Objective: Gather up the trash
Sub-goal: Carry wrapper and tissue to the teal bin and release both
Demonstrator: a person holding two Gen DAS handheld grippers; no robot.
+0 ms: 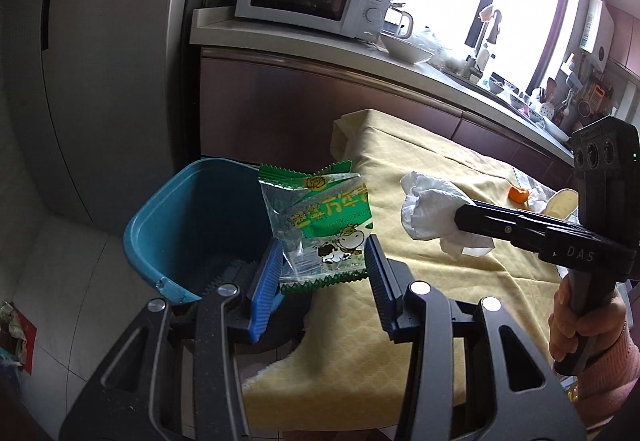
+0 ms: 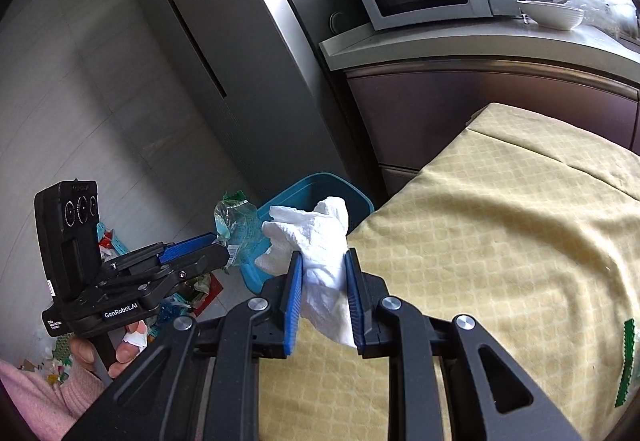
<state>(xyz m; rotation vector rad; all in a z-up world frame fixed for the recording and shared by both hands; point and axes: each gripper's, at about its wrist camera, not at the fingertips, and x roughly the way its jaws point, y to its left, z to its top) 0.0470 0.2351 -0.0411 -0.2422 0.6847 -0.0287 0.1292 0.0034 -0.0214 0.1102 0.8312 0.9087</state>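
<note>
Left wrist view: left claw [image 1: 325, 261] clamped on green-and-clear plastic snack wrapper [image 1: 320, 221], right claw [image 2: 323, 295] on crumpled white paper tissue [image 2: 320, 241], both near teal plastic bin [image 1: 188, 225]; best released squarely above its opening.

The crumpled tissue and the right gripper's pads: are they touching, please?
Touching. The right wrist view shows both blue pads pressed against the white tissue.
</note>
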